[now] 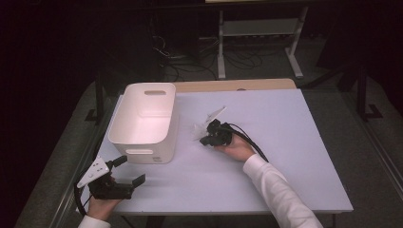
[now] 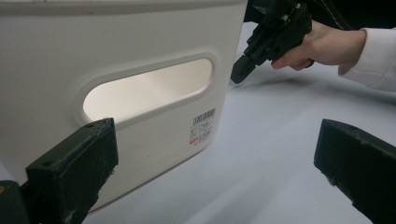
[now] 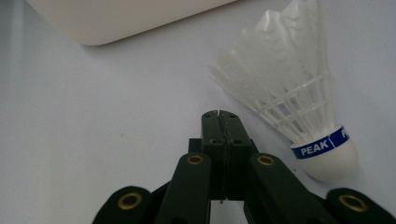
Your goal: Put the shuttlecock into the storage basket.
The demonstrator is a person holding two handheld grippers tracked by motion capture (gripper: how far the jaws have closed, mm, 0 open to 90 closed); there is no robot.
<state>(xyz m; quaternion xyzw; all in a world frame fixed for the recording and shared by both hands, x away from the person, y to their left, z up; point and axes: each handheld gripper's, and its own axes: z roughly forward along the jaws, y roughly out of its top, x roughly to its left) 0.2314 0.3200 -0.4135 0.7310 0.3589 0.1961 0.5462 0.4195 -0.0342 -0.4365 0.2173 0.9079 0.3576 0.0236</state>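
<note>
Shuttlecock [image 3: 299,112]: lies on its side on the worktop [image 1: 285,156], just right of the white bin [image 1: 142,121], beside the right tongs [image 3: 219,116].
Left tongs [image 2: 210,163]: spread wide, holding nothing, at the near left corner of the worktop, pointing at the bin's near wall with its handle slot [image 2: 147,88].
White bin: open-topped, nothing visible inside, standing upright at the left of the worktop.
Right tongs: pressed together with nothing between them, tips low over the worktop just left of the shuttlecock's feather skirt [image 3: 275,70].
Handling: judged very light and easily nudged or rolled; the thin translucent skirt looks fragile and would crush or bend under a hard squeeze.
Where to grip: the rounded white cork base [image 3: 331,161], below the blue PEAK band [image 3: 317,144], looks firm; the tongs must open first.
Risk: a closed tip sweeping sideways could flick it away.
</note>
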